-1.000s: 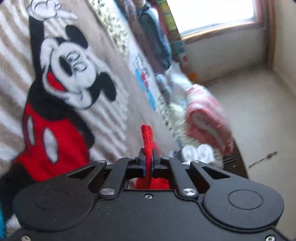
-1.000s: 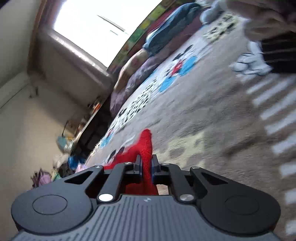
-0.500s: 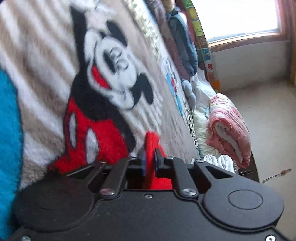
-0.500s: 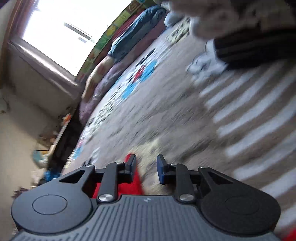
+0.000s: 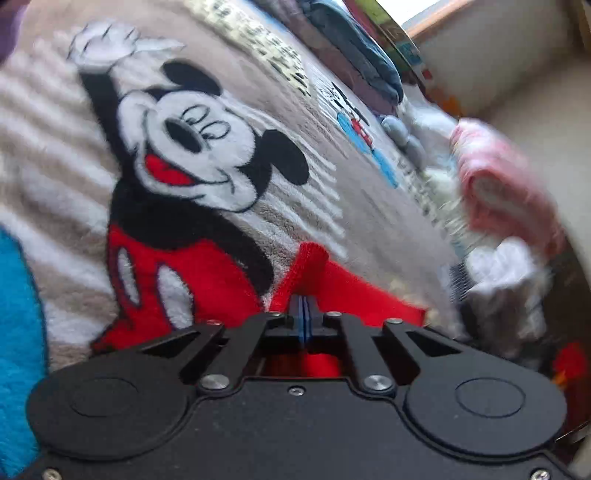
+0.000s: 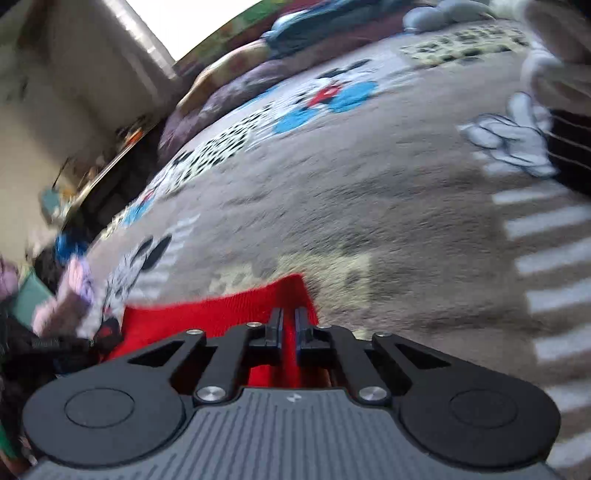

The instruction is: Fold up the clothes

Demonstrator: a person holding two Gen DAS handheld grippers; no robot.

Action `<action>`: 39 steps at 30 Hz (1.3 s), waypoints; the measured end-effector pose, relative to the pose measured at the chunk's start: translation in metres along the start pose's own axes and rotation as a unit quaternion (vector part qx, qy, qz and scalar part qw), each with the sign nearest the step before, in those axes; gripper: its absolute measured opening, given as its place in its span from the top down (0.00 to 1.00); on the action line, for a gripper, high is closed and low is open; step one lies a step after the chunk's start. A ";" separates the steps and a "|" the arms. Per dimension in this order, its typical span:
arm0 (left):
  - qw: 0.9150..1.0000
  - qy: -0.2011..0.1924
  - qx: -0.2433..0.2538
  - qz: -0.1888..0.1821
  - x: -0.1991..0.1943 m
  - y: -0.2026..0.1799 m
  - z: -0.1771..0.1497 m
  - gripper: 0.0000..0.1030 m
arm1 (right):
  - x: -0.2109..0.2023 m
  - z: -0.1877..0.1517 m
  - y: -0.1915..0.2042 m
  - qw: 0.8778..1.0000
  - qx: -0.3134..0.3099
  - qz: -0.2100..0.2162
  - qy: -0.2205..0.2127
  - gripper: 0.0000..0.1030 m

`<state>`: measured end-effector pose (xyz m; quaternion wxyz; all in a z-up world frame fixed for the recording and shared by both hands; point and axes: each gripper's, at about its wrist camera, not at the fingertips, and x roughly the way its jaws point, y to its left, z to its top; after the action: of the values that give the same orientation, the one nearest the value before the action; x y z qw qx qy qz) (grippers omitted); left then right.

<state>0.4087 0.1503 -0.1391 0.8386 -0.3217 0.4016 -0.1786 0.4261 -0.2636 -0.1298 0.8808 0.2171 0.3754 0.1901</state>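
A red knit garment (image 5: 354, 291) lies on the Mickey Mouse blanket (image 5: 332, 206). In the left wrist view my left gripper (image 5: 303, 317) has its blue pads pressed together, and a pinched ridge of the red cloth stands up just beyond the tips. In the right wrist view the red garment (image 6: 229, 314) lies flat, one corner reaching past the fingers. My right gripper (image 6: 289, 326) is closed to a narrow gap with red cloth showing in it. Most of the garment is hidden under both grippers.
A rolled pink blanket (image 5: 506, 192) and white cloth (image 5: 506, 273) sit at the bed's right edge. Pillows and bedding (image 6: 332, 22) line the far side under a window. Clutter (image 6: 74, 184) and a lilac item (image 6: 74, 284) lie off the left edge.
My right gripper, shut on the cloth a second ago, opened half a second ago and has shut again on the garment, which now lies flatter. My left gripper kept its hold and swung.
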 end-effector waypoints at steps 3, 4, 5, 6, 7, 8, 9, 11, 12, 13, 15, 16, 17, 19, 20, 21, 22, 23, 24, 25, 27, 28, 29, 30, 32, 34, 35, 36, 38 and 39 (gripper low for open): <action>1.000 -0.020 0.014 -0.005 -0.016 -0.010 -0.001 0.79 | -0.025 0.001 0.004 1.000 -0.001 -0.014 -0.024 0.70; 0.999 -0.031 0.023 -0.001 -0.025 -0.016 -0.004 0.72 | -0.038 -0.005 0.002 0.999 0.004 -0.007 -0.031 0.70; 0.999 -0.041 0.032 0.002 -0.033 -0.022 -0.007 0.72 | -0.051 -0.010 0.006 0.999 -0.001 -0.003 -0.039 0.70; 0.998 -0.052 0.040 0.006 -0.042 -0.027 -0.009 0.71 | -0.064 -0.014 0.010 0.999 -0.007 -0.001 -0.046 0.70; 0.997 -0.063 0.049 0.009 -0.050 -0.033 -0.012 0.70 | -0.076 -0.022 0.017 0.999 -0.019 0.004 -0.051 0.70; 0.996 -0.074 0.058 0.013 -0.058 -0.039 -0.015 0.70 | -0.088 -0.030 0.023 0.998 -0.032 0.008 -0.054 0.70; 0.994 -0.084 0.067 0.017 -0.067 -0.045 -0.018 0.70 | -0.100 -0.040 0.029 0.997 -0.042 0.013 -0.057 0.70; 0.991 -0.106 0.085 0.024 -0.083 -0.056 -0.023 0.70 | -0.116 -0.059 0.040 0.996 -0.064 0.015 -0.057 0.70; 0.988 -0.116 0.093 0.027 -0.092 -0.062 -0.026 0.70 | -0.133 -0.071 0.045 0.995 -0.078 0.013 -0.059 0.70; 0.986 -0.123 0.105 0.032 -0.099 -0.068 -0.031 0.70 | -0.143 -0.081 0.051 0.994 -0.087 0.012 -0.060 0.70; 0.981 -0.125 0.138 0.049 -0.112 -0.079 -0.051 0.68 | -0.157 -0.101 0.062 0.993 -0.099 0.015 -0.067 0.69; 0.978 -0.128 0.152 0.058 -0.118 -0.084 -0.063 0.62 | -0.165 -0.113 0.069 0.991 -0.109 0.016 -0.069 0.69; 0.976 -0.132 0.159 0.068 -0.125 -0.086 -0.077 0.61 | -0.173 -0.124 0.076 0.990 -0.120 0.017 -0.071 0.69; 0.972 -0.129 0.178 0.087 -0.136 -0.089 -0.110 0.61 | -0.182 -0.147 0.088 0.987 -0.140 0.017 -0.071 0.69; 0.969 -0.128 0.189 0.099 -0.140 -0.091 -0.128 0.61 | -0.185 -0.159 0.094 0.986 -0.152 0.019 -0.068 0.69; 0.965 -0.129 0.200 0.114 -0.143 -0.095 -0.145 0.61 | -0.189 -0.172 0.100 0.984 -0.165 0.018 -0.066 0.69; 0.960 -0.130 0.210 0.129 -0.146 -0.098 -0.161 0.61 | -0.192 -0.185 0.106 0.982 -0.177 0.016 -0.063 0.69; 0.957 -0.131 0.218 0.141 -0.149 -0.100 -0.176 0.62 | -0.193 -0.197 0.111 0.980 -0.188 0.015 -0.061 0.70; 0.955 -0.133 0.220 0.148 -0.151 -0.100 -0.185 0.62 | -0.195 -0.208 0.116 0.979 -0.196 0.014 -0.062 0.69; 0.953 -0.135 0.221 0.156 -0.154 -0.100 -0.195 0.62 | -0.198 -0.219 0.121 0.977 -0.202 0.016 -0.061 0.69; 0.949 -0.139 0.224 0.170 -0.159 -0.099 -0.214 0.62 | -0.203 -0.242 0.131 0.972 -0.224 0.020 -0.066 0.70; 0.947 -0.141 0.226 0.177 -0.161 -0.099 -0.224 0.62 | -0.206 -0.252 0.137 0.969 -0.236 0.020 -0.069 0.70; 0.945 -0.143 0.227 0.184 -0.164 -0.099 -0.234 0.62 | -0.207 -0.260 0.141 0.965 -0.250 0.012 -0.076 0.71; 0.943 -0.145 0.229 0.191 -0.167 -0.098 -0.243 0.62 | -0.208 -0.268 0.145 0.961 -0.264 0.004 -0.083 0.71; 0.940 -0.147 0.233 0.203 -0.170 -0.097 -0.261 0.62 | -0.202 -0.280 0.146 0.957 -0.281 -0.008 -0.068 0.65; 0.936 -0.117 0.243 0.227 -0.152 -0.089 -0.270 0.62 | -0.186 -0.290 0.144 0.955 -0.296 -0.022 -0.023 0.59; 0.931 -0.109 0.251 0.240 -0.145 -0.087 -0.275 0.60 | -0.188 -0.291 0.146 0.955 -0.294 -0.026 -0.026 0.59; 0.923 -0.120 0.266 0.249 -0.145 -0.092 -0.279 0.60 | -0.190 -0.291 0.147 0.956 -0.291 -0.029 -0.031 0.59; 0.906 -0.145 0.306 0.255 -0.151 -0.111 -0.289 0.61 | -0.202 -0.292 0.157 0.951 -0.304 -0.033 -0.051 0.60; 0.900 -0.157 0.321 0.250 -0.153 -0.119 -0.295 0.61 | -0.209 -0.295 0.159 0.948 -0.311 -0.025 -0.070 0.59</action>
<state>0.0769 0.0316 -0.1108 0.9656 0.0519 0.2529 -0.0299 0.0443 -0.1644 -0.1094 0.9331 -0.0642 0.2404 0.2598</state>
